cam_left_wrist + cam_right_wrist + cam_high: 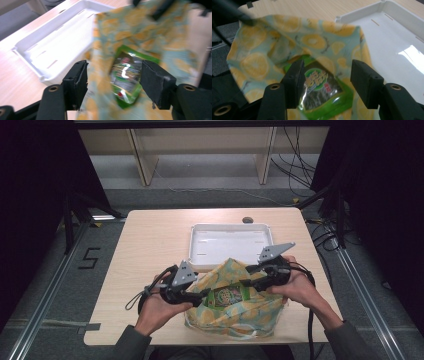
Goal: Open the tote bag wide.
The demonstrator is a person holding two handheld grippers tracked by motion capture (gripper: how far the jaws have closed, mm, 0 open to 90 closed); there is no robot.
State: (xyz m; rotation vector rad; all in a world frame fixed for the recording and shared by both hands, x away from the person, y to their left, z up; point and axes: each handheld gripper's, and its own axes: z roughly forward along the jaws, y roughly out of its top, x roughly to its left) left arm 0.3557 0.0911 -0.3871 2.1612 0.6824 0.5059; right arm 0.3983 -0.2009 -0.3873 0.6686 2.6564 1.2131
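A cloth bag [235,315] printed with lemon slices lies at the table's near edge, its mouth gaping upward. Inside it lies a green snack packet [227,296]. My left gripper [202,294] is at the bag's left rim and my right gripper [246,281] at its right rim. In the left gripper view the jaws of the left gripper [115,80] stand apart above the bag [140,32], with the packet [125,75] beyond the gap. In the right gripper view the right gripper [327,80] is likewise open over the packet [322,90] and bag [262,62], pressing on nothing.
A white tray [232,226] with nothing in it sits just behind the bag, also seen as the tray [57,42] and the tray [392,45]. A small dark object [247,219] lies at the table's far edge. Cables run on the floor to the right.
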